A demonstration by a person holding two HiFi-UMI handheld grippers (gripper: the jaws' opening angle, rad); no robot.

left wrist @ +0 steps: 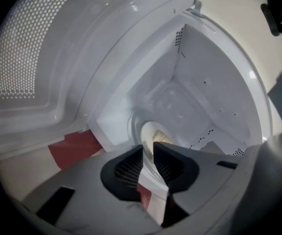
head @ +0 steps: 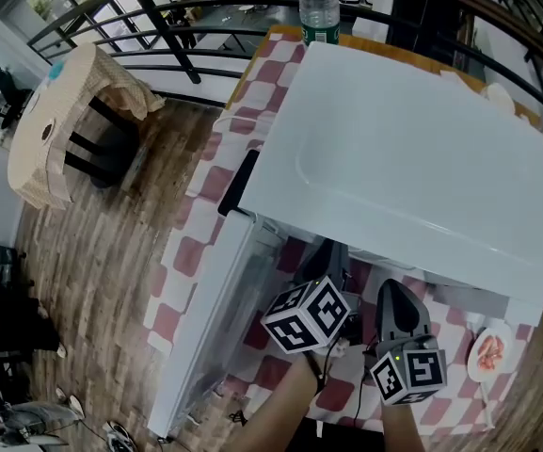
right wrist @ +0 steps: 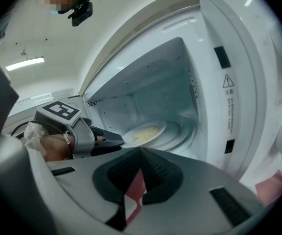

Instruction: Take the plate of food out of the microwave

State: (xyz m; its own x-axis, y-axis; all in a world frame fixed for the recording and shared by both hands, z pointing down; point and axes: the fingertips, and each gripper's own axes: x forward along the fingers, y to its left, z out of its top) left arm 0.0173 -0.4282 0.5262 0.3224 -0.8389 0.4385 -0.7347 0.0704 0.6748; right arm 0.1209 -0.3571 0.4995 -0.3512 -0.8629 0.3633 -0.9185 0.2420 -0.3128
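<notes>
Inside the microwave point(right wrist: 180, 82), plate point(right wrist: 145, 131) sits at the left gripper point(right wrist: 115, 140) tips, its jaws apart and unclamped. Right gripper point(right wrist: 141, 153) is closed, outside the cavity. Door point(head: 205, 318) stands wide open at left.

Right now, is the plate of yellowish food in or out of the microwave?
In: the plate lies on the turntable inside the microwave.

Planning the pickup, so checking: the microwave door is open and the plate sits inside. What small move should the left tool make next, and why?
Probably ease the left tool forward until its parted jaws straddle the near rim of the plate. It lies just ahead of the tips, not gripped; the right tool is shut, empty.
</notes>
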